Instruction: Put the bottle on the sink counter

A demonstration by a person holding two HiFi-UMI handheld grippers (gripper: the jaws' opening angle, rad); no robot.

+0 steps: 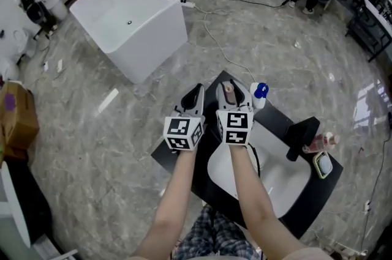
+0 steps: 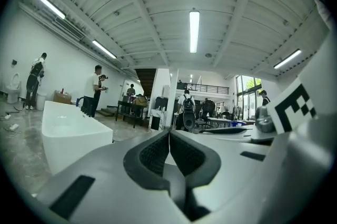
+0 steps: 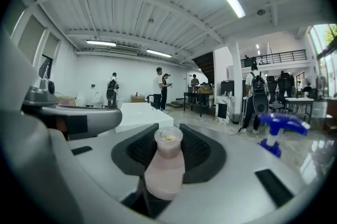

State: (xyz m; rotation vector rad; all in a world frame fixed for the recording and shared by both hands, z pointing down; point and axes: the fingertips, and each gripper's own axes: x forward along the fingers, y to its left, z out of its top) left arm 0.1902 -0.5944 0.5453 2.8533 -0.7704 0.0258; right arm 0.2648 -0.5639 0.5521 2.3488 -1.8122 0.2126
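Evidently the right gripper [image 1: 232, 87] is pinching the bottle [image 3: 164, 167] by its body. The neck is pointing forward between the ribbed black pads, likely so the base can meet the surface cleanly. It is hanging over the far end of the counter [image 1: 283, 122], near the spray bottle [image 1: 260, 94], so the bottle is not yet resting there. The left gripper [image 1: 195, 97] is hovering just beside it with its jaws pressed together on nothing, probably keeping clear. The bottle is looking like pale pink, matte plastic, rounded and narrowing to a rimmed top. The counter is showing flat and black around a smooth white basin [image 1: 278, 176].
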